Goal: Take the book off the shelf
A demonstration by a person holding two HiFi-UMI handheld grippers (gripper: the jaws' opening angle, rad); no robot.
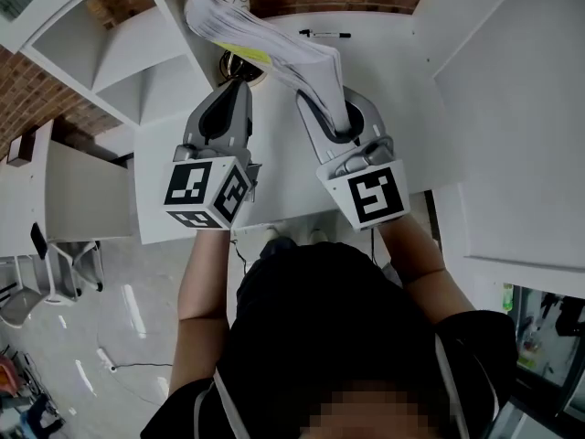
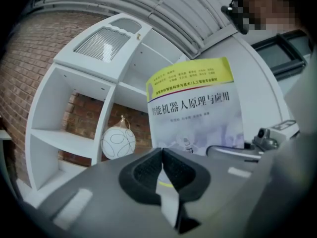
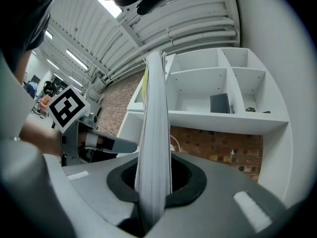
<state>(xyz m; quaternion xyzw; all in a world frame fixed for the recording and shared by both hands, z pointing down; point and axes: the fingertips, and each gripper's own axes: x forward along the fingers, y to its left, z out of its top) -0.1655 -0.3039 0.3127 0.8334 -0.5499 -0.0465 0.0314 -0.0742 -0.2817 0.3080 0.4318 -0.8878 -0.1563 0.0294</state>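
Note:
My right gripper (image 1: 343,117) is shut on the book (image 1: 260,48), a pale paperback with a yellow band. In the head view the book slants up and to the left over the white table (image 1: 283,190). The right gripper view shows its page edge (image 3: 154,133) standing upright between the pads. The cover with printed characters (image 2: 198,110) fills the middle of the left gripper view. My left gripper (image 1: 235,85) hovers just left of the book, its pads (image 2: 148,170) pressed together with nothing between them.
A white shelf unit (image 1: 119,53) with open compartments stands at the left against a brick wall. A white ball ornament (image 2: 119,142) sits in a lower compartment and a dark flat item (image 3: 219,103) in an upper one. A pen (image 1: 324,35) lies on the table.

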